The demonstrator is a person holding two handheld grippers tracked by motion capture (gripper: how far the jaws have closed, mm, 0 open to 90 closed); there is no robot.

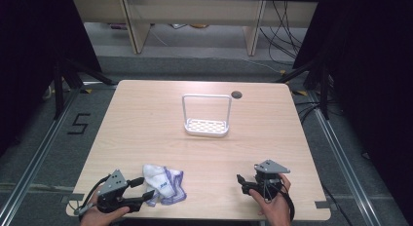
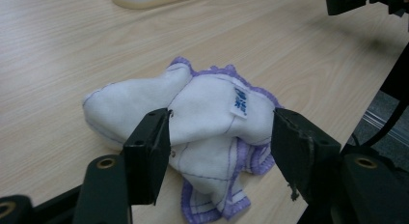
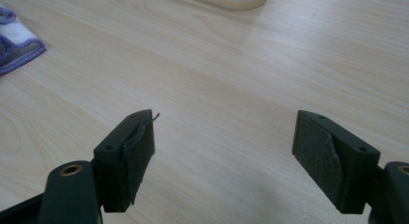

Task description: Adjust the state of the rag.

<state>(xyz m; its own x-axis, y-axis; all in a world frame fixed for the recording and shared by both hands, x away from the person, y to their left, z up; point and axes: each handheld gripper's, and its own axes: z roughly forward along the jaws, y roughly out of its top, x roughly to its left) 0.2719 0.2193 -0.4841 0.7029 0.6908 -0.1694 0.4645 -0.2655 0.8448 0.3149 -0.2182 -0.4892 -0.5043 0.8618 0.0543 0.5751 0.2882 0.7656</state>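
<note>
Straddling crumpled cloth [image 2: 212,122], left fingers [image 2: 149,151] level.

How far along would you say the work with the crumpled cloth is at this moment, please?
Nothing looks finished: the cloth lies bunched on the table. In hand: the left gripper straddles the cloth, fingers open beside it, not clamped. The right gripper waits open above bare wood. Gripping and lifting remain, perhaps toward the white rack.

A light wooden table [image 1: 146,133] with a round cable port [image 1: 236,94] near its far edge stands on grey floor [image 1: 44,153]. Black curtains [image 1: 29,50] flank both sides — tripod legs [image 1: 68,77] at their feet. Beyond, pale desk legs [image 1: 137,26] and loose cables [image 1: 285,28] — a "5" [image 1: 78,123] marked on the floor.
</note>
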